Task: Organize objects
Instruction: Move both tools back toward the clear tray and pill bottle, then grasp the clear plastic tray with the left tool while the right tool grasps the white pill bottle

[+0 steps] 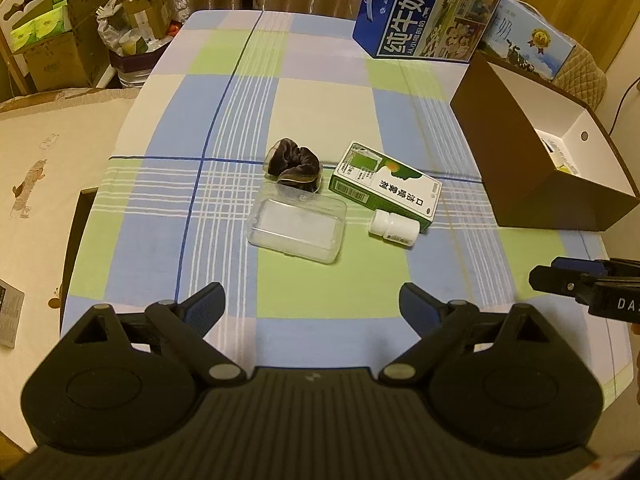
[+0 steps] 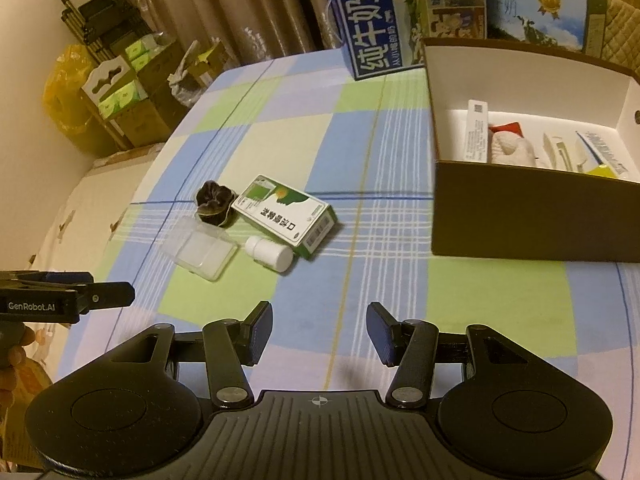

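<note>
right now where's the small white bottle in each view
Left wrist view: the small white bottle lies on its side right of centre, just below the green box.
Right wrist view: the bottle lies left of centre, between the clear plastic case and the green box.
Shared landmark: the green box, right beside the bottle in both.
</note>
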